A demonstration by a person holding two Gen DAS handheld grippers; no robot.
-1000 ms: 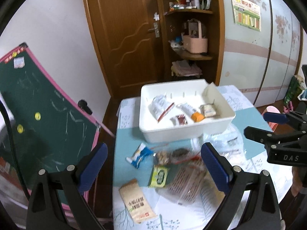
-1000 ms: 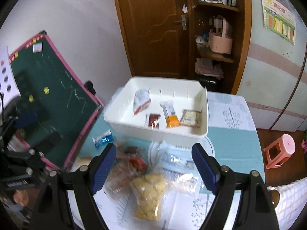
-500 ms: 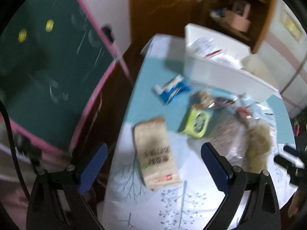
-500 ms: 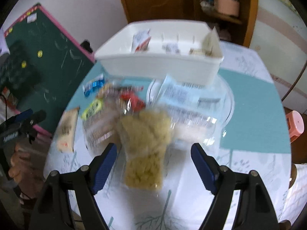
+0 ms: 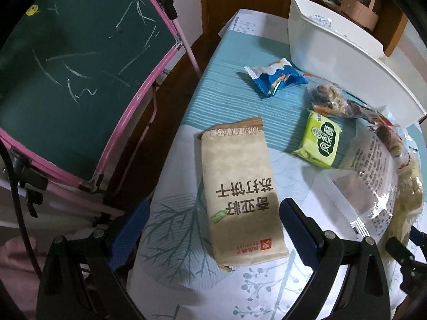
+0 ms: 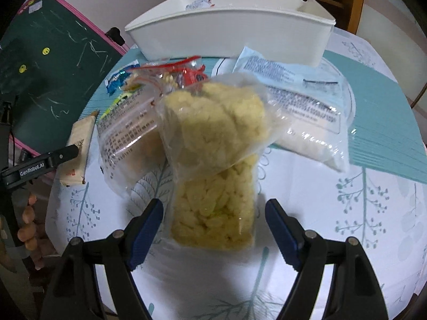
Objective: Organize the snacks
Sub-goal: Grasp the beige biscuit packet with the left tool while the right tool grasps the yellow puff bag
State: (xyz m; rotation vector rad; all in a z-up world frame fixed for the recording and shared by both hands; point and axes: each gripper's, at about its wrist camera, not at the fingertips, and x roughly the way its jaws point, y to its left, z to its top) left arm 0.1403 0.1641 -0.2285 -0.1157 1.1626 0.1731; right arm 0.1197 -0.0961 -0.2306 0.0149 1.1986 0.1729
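Left hand-held gripper [image 5: 213,228]: we see its jaws spread wide, pinching nothing; the near end of the tan cracker pack [image 5: 241,186] lies between the blue pads, and we cannot tell whether either pad touches it.
Right hand-held gripper [image 6: 213,230]: we find it spread as well, empty, with the near end of the yellow puffed-snack bag [image 6: 212,160] lying in the gap between its pads.
Just beyond the left one: a green packet [image 5: 321,138], a blue-and-white wrapper [image 5: 275,78] and a clear pouch of nuts [image 5: 328,97], all loose on the worktop [image 5: 173,234].
Just beyond the right one: a clear printed bag [image 6: 128,130] to the left of the yellow bag, a clear bag of white contents [image 6: 309,122] to its right, and a red wrapper [image 6: 192,74] behind it.
Farthest out: the white bin [image 6: 232,32] stands at the far side of the worktop, close behind the pile.
Done so far: we make out only one crinkled wrapper peeking over the bin's rim; the rest of its inside is hidden from here.
Left to do: we judge most of the job is open, since about eight packs lie outside the bin.
Step in hand: we judge each gripper is lined up to close on the pack in front of it.
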